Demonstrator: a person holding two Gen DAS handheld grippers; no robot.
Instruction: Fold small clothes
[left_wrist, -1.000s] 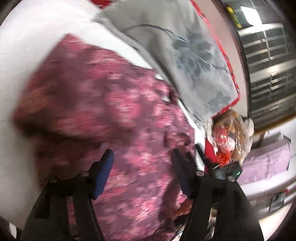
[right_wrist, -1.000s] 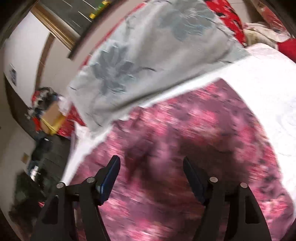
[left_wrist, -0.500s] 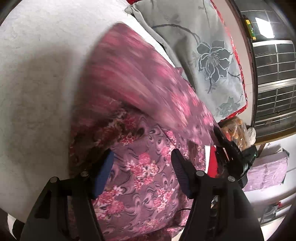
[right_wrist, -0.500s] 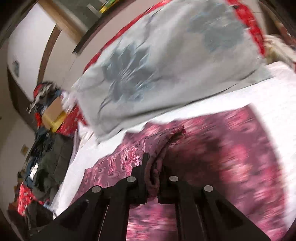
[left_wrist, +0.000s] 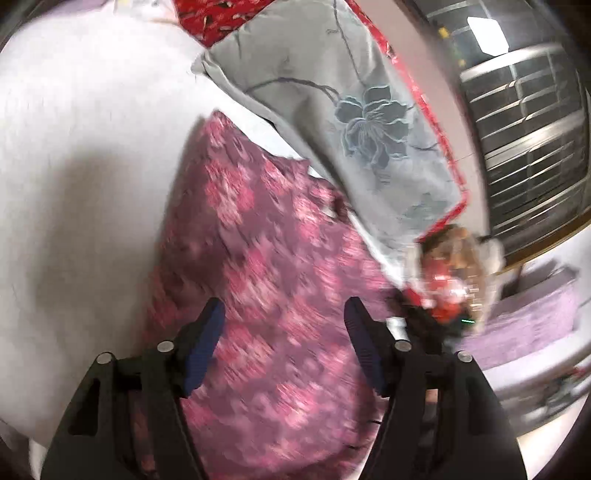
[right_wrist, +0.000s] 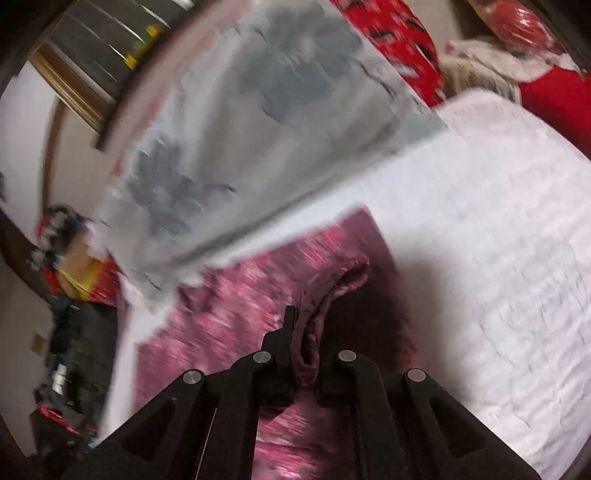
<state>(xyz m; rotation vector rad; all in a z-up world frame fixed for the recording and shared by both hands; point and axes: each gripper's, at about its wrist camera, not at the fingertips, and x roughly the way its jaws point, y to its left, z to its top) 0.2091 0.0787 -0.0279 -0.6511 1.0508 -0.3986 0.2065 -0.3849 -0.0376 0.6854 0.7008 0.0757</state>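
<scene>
A purple garment with pink flowers (left_wrist: 273, 280) lies on the white bed cover (left_wrist: 81, 177). My left gripper (left_wrist: 284, 325) is open above the garment, with nothing between its blue pads. In the right wrist view my right gripper (right_wrist: 306, 332) is shut on a bunched edge of the same garment (right_wrist: 229, 310) and holds that fold lifted over the rest of the cloth. Both views are blurred by motion.
A grey pillow with a dark flower print (left_wrist: 354, 122) lies beyond the garment, also in the right wrist view (right_wrist: 258, 122). Red bedding (right_wrist: 554, 92) and a window grille (left_wrist: 528, 129) are behind. Clutter (right_wrist: 62, 258) stands off the bed's left side.
My right gripper closed on the garment's edge and has carried the fold across the garment. My left gripper stayed open and shifted over the cloth.
</scene>
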